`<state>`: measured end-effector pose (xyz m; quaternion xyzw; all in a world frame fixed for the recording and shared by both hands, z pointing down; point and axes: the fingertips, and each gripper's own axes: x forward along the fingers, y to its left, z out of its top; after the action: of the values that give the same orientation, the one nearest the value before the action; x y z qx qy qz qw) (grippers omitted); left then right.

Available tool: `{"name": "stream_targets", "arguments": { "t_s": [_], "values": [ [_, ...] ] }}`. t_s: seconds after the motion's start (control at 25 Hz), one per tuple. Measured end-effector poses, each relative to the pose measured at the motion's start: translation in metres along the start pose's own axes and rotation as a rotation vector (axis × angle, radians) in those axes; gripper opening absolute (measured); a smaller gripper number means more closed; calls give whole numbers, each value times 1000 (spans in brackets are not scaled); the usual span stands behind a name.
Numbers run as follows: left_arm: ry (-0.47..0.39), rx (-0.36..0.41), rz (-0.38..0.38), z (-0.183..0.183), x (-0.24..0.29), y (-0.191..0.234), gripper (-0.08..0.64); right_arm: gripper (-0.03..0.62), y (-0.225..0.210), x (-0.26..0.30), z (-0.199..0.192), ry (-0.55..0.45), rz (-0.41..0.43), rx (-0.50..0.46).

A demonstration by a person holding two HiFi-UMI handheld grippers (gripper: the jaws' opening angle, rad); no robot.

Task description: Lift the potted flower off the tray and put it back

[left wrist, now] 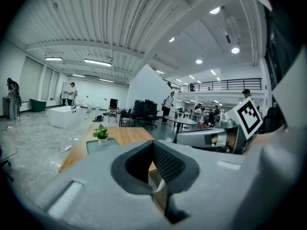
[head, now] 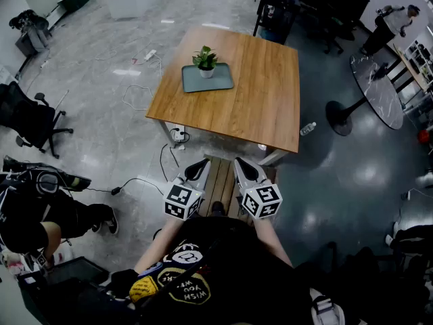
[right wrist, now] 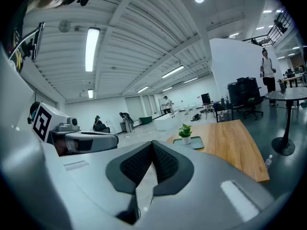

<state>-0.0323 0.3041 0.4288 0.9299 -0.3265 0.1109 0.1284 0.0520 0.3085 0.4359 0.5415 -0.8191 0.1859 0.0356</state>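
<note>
A small green plant in a white pot (head: 205, 62) stands upright on a grey-green tray (head: 207, 78) near the far left corner of a square wooden table (head: 257, 93). Both gripper views show the potted plant (left wrist: 100, 135) (right wrist: 184, 132) far ahead on its tray (left wrist: 98, 144) (right wrist: 194, 142). My left gripper (head: 201, 166) and right gripper (head: 242, 164) hang side by side in front of my chest, well short of the table's near edge. Each has its jaws shut with nothing between them. The right gripper (left wrist: 211, 137) is seen from the left one, and the left gripper (right wrist: 84, 139) from the right one.
A wooden bench (head: 220, 185) lies below my grippers at the table's near edge. Office chairs (head: 30, 120) stand at the left and a round dark table (head: 382, 90) at the right. Cables and a power strip (head: 177, 135) lie on the floor. People (head: 396, 19) stand in the background.
</note>
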Motion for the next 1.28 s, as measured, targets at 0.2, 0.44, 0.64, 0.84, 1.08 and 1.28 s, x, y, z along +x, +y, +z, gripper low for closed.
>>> {"name": "stream_targets", "arguments": {
  "t_s": [0.2,0.44,0.64,0.84,1.08,1.28],
  "values": [
    [-1,4,5,0,4,6,-5,-3,-5,8,-3,24,-10,5],
    [-1,-1,17,-1,2,17,-5,-3,-8,17,-6,41,-11,12],
    [8,-25,30,-6,-6,32,-5,-2,-2,29,-6,-16,29,170],
    [6,-42,38,-8,-15,49,-5,-2,7,41,-15,-2,51,240],
    [-12,-53,26,-10,-20,78,-5,0,37,57,-17,-25,198,393],
    [-55,-159,-33,-9,-19,94,-5,0,43,68,-18,-3,151,238]
  ]
}}
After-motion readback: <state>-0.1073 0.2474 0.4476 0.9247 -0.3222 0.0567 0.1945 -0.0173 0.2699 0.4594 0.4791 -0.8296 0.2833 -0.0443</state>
